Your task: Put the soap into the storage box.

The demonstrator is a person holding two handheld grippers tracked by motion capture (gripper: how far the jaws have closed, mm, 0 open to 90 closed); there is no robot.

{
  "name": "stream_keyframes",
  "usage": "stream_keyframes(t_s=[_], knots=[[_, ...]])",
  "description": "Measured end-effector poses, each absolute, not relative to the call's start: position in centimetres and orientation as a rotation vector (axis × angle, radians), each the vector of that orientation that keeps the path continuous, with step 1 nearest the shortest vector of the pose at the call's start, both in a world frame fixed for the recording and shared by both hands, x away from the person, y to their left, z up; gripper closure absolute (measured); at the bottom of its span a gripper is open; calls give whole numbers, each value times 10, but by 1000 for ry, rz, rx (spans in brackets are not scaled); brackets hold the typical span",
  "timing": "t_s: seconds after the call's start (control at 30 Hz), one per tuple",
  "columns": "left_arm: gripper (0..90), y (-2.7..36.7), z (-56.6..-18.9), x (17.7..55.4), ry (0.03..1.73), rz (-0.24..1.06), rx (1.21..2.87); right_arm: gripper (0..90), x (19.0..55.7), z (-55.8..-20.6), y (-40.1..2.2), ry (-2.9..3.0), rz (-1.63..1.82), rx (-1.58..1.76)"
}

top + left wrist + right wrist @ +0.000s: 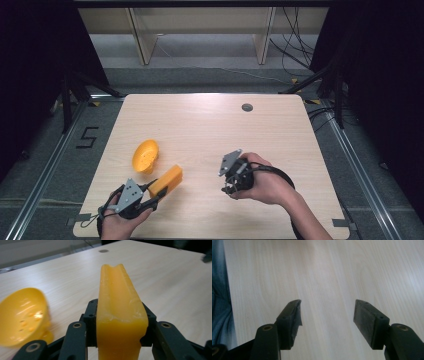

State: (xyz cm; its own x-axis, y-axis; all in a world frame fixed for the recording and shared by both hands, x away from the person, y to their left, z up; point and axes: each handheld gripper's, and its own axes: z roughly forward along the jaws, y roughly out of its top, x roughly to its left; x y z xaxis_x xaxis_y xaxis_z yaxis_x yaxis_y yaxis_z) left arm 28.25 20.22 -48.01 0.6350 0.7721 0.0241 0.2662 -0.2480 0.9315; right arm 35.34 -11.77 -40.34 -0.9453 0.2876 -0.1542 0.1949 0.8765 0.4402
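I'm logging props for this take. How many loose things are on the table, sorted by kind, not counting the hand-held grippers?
Yellow perforated bowl, on its side on the table: 1
Orange-yellow block, clamped in the left hand-held gripper: 1
Total: 2

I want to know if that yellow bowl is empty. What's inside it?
The yellow bowl lies tipped on its side on the table, opening toward the left gripper. Inside are small drain holes and glare, nothing loose. Its lower inner wall is out of frame.
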Motion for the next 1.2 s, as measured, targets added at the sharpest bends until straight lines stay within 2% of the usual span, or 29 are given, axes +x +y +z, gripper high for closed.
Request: stream_keyframes(t_s=[0.27, 0.63, 0.97, 1.2], knots=[[606, 227, -473, 288, 1011, 702, 1682, 421, 337, -420, -171, 2725, 725, 675], [606, 236, -465, 297, 1091, 781, 1600, 436, 310, -435, -228, 2508, 893, 951], [606, 249, -452, 316, 1195, 884, 1495, 440, 296, -441, -246, 2420, 939, 1112], [606, 248, -456, 328, 1244, 888, 1474, 443, 297, -442, -249, 2416, 930, 1130]])
